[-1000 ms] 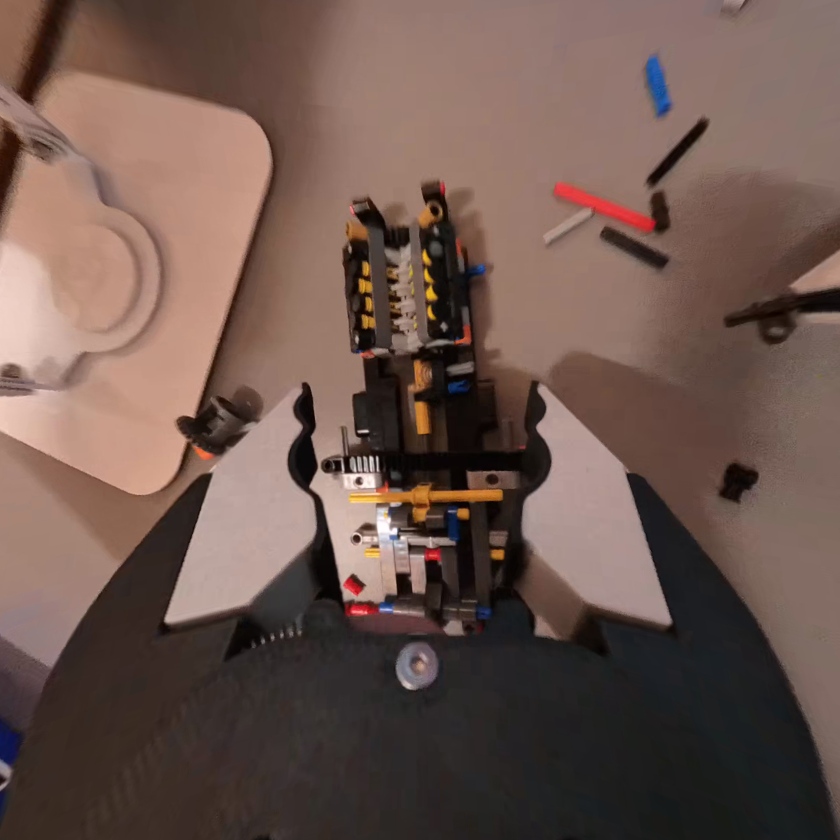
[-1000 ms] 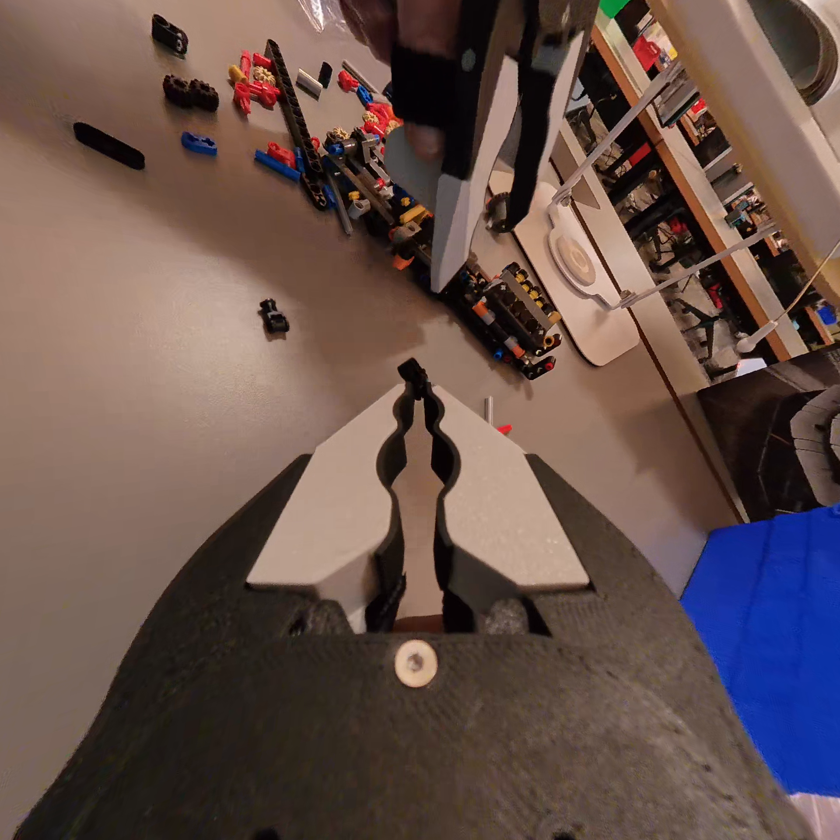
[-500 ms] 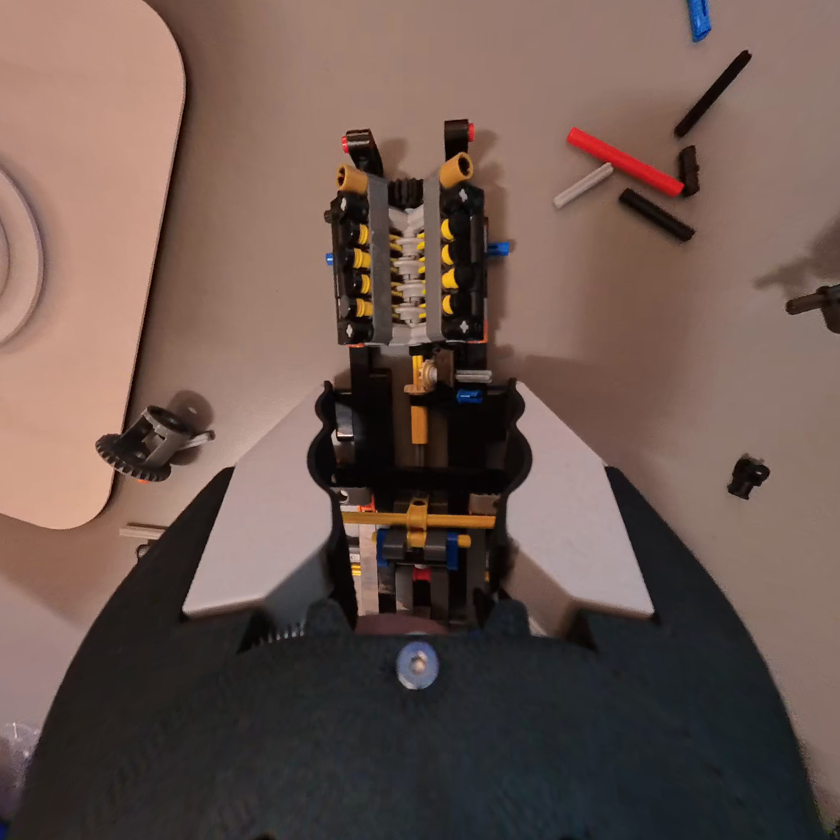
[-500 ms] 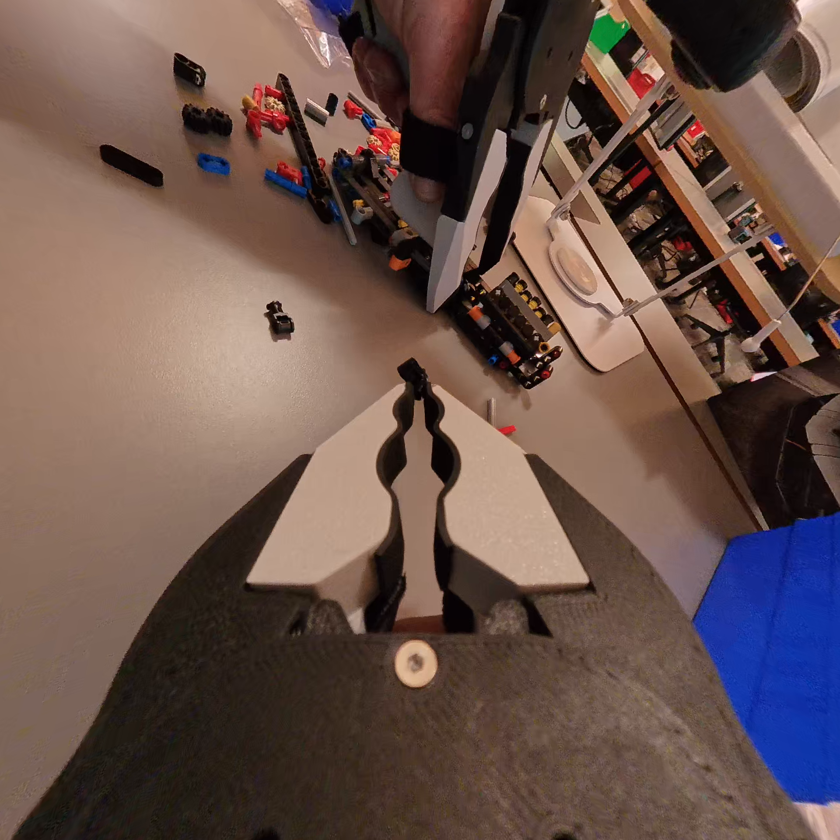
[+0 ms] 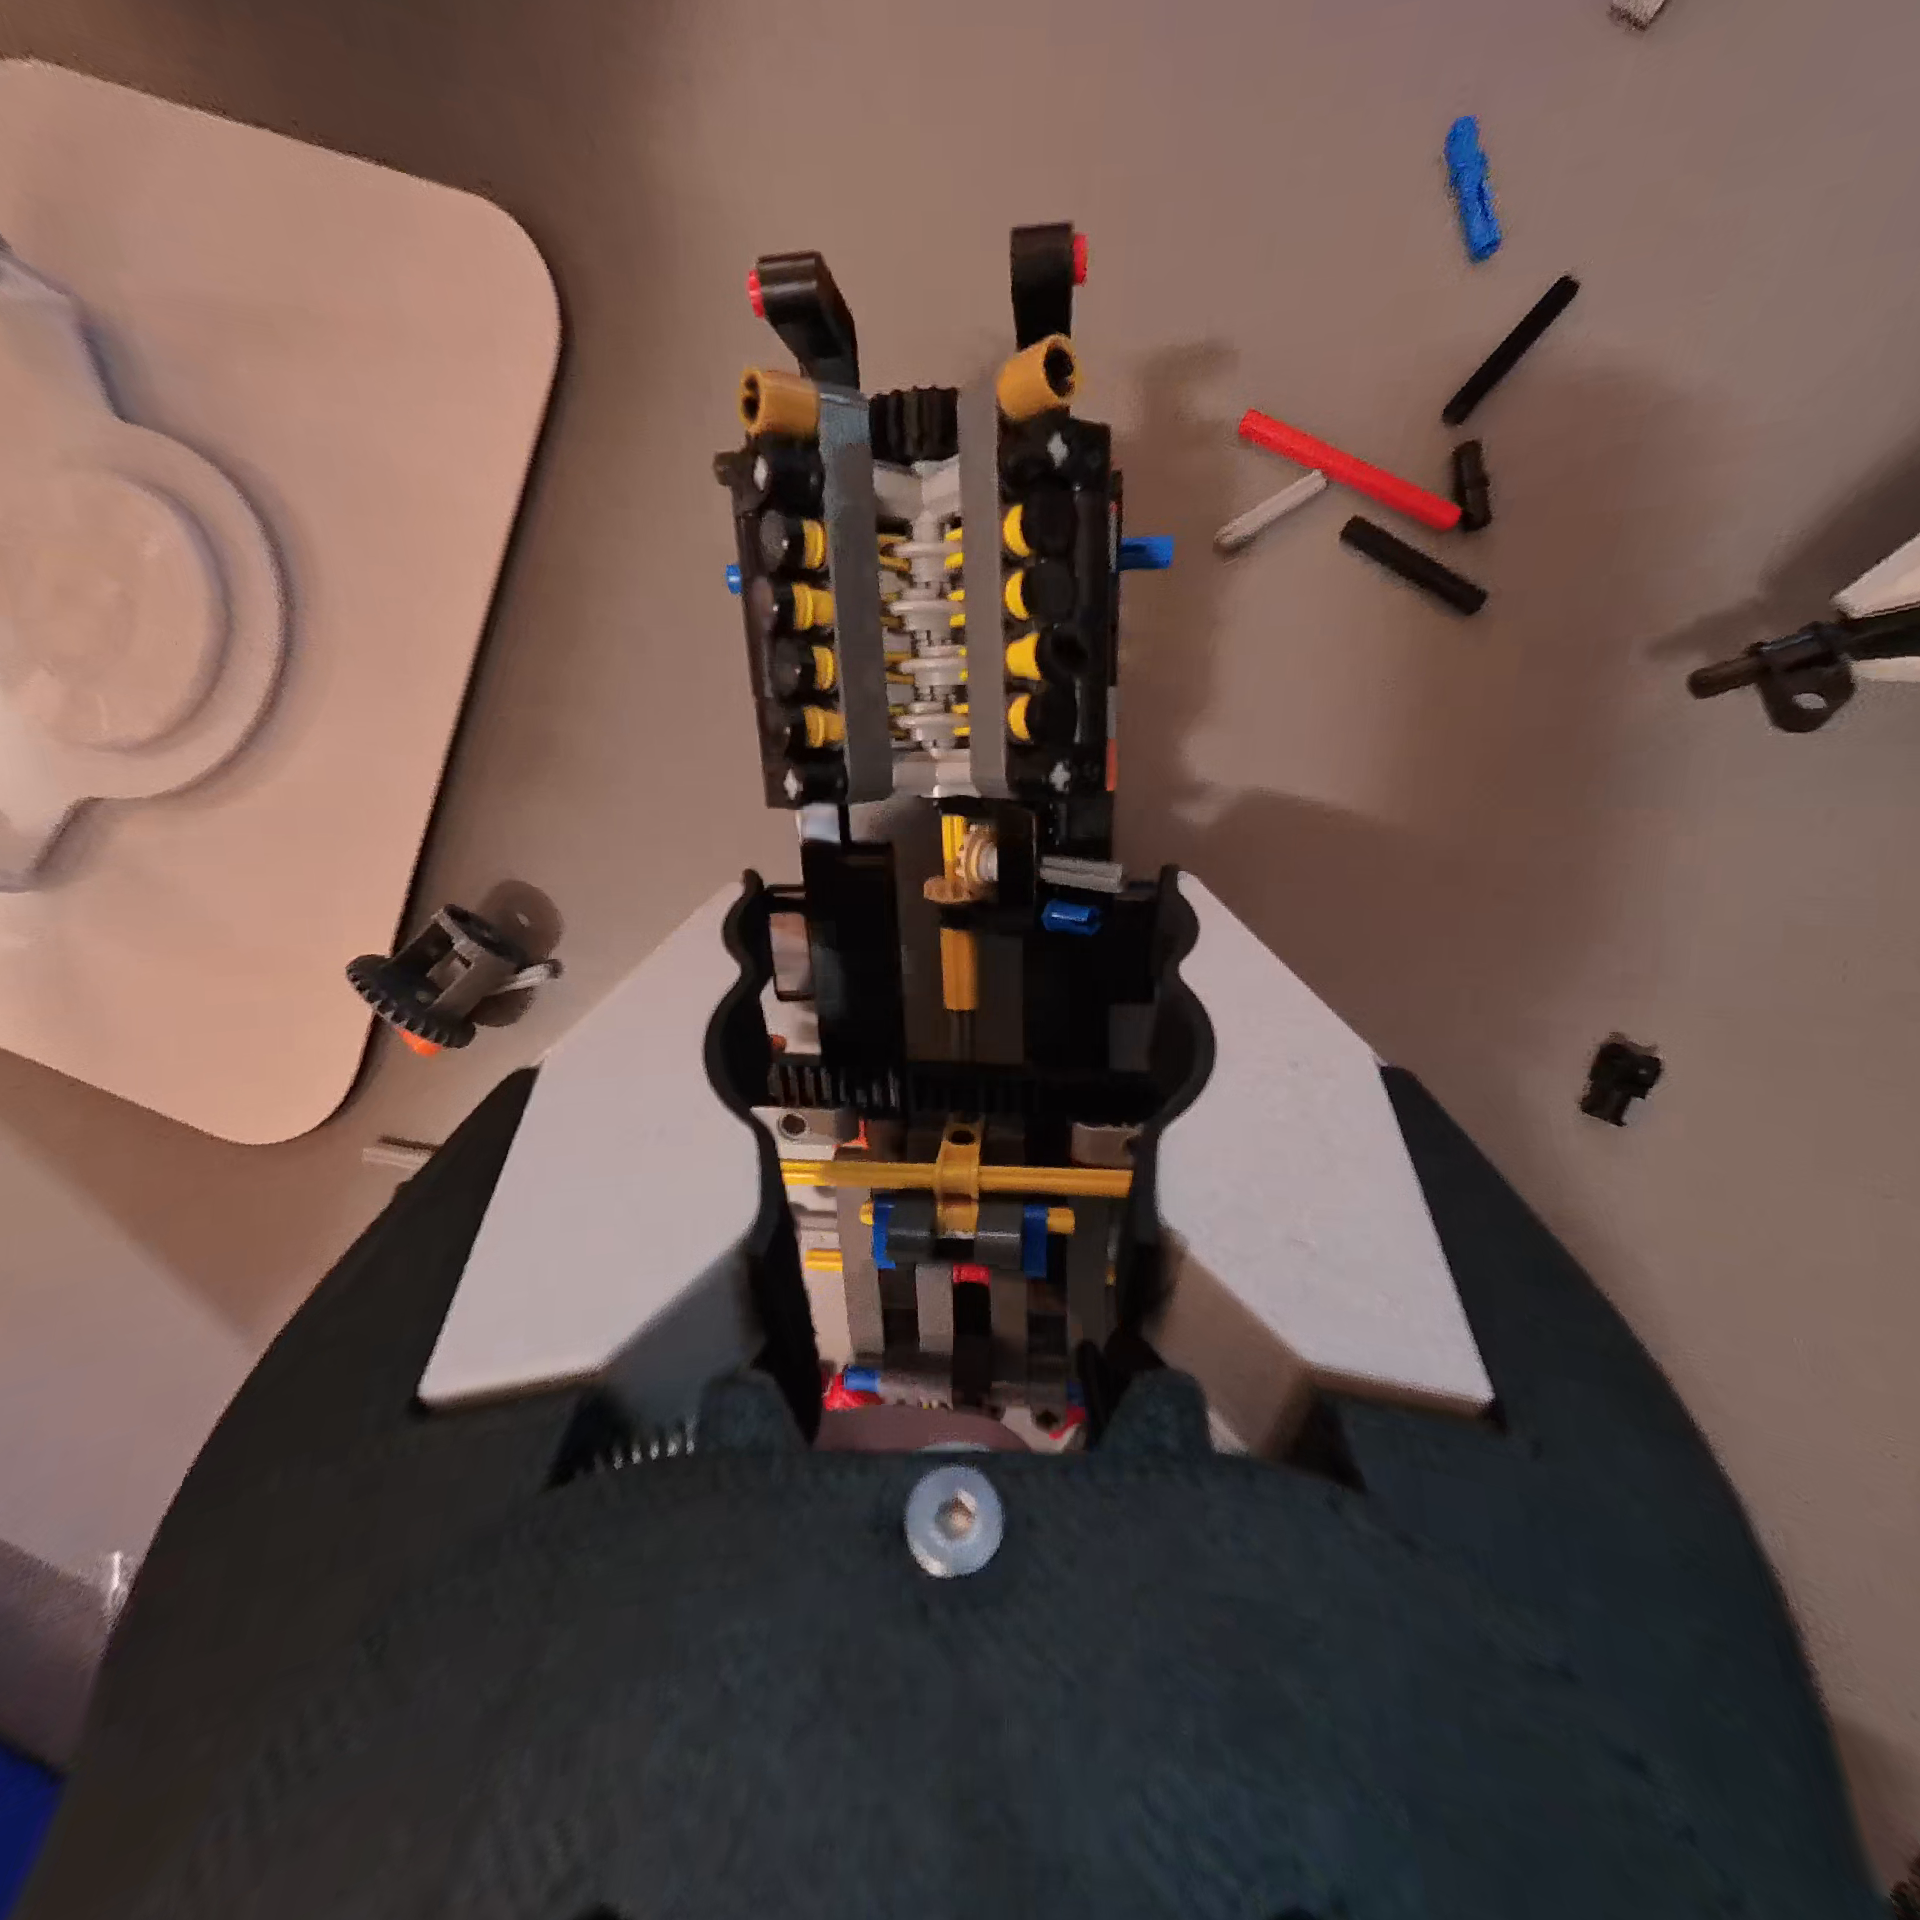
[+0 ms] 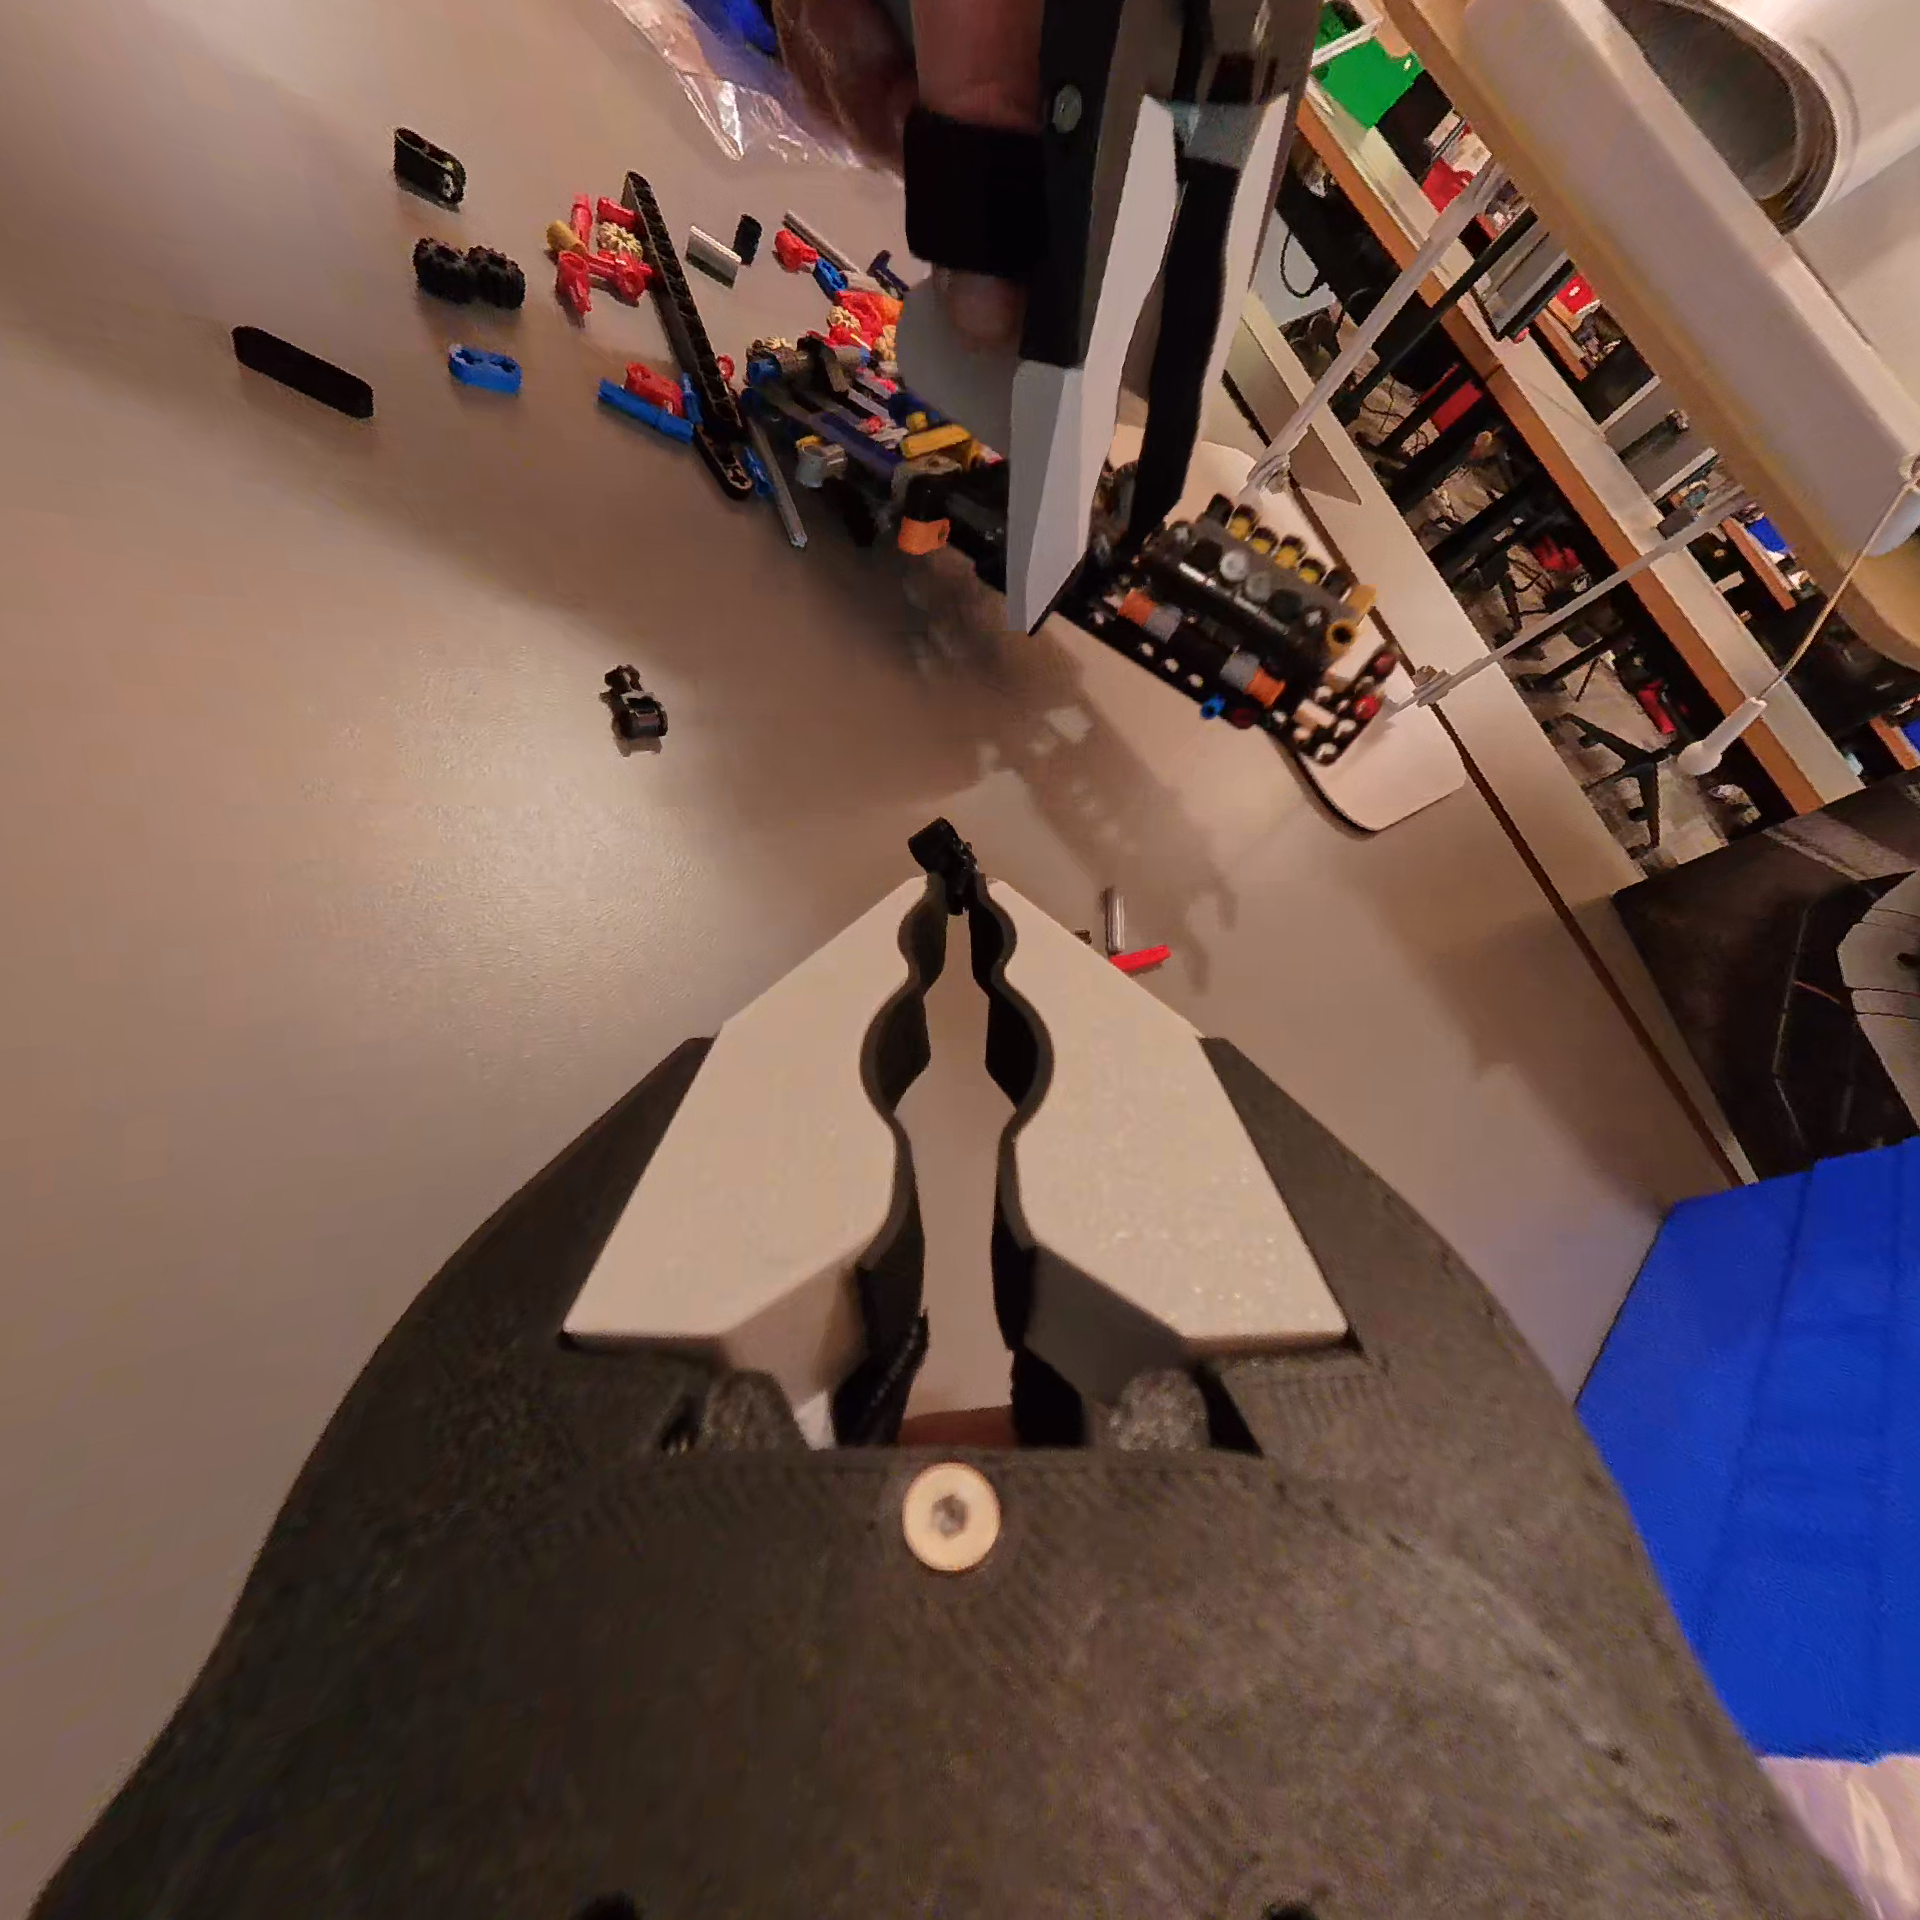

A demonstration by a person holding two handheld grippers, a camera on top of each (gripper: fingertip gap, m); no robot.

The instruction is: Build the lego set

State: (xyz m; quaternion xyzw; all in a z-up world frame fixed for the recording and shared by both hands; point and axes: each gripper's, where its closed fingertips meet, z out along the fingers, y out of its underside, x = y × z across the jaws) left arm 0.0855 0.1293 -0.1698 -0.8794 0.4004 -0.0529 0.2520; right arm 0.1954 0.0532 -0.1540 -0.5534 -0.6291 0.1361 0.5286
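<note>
The lego model [image 5: 925,603], a long black chassis with a grey and yellow engine block, sits between my left gripper's [image 5: 961,904] fingers, which are shut on its black middle section. In the right wrist view the model [image 6: 1236,613] hangs tilted just above the table, with its shadow below it, held by the left gripper [image 6: 1081,520]. My right gripper [image 6: 951,883] is shut on a small black lego piece [image 6: 940,847] that sticks out past its tips. That piece also shows at the right edge of the left wrist view [image 5: 1782,681].
A beige board [image 5: 312,520] with a white stand base lies to the left, and a small gear assembly [image 5: 447,977] lies beside it. Loose pieces lie to the right: a red axle [image 5: 1345,483], a blue pin [image 5: 1470,187] and a black connector [image 5: 1616,1081]. A pile of parts [image 6: 675,291] lies behind, and a blue cloth [image 6: 1766,1455] at the right. About 8 centimetres separates my right fingertips from the black connector [image 5: 1616,1081].
My left gripper's fingers closed in on the model's black middle and the model has come up off the table. My right gripper has stayed about where it was, holding the black piece.
</note>
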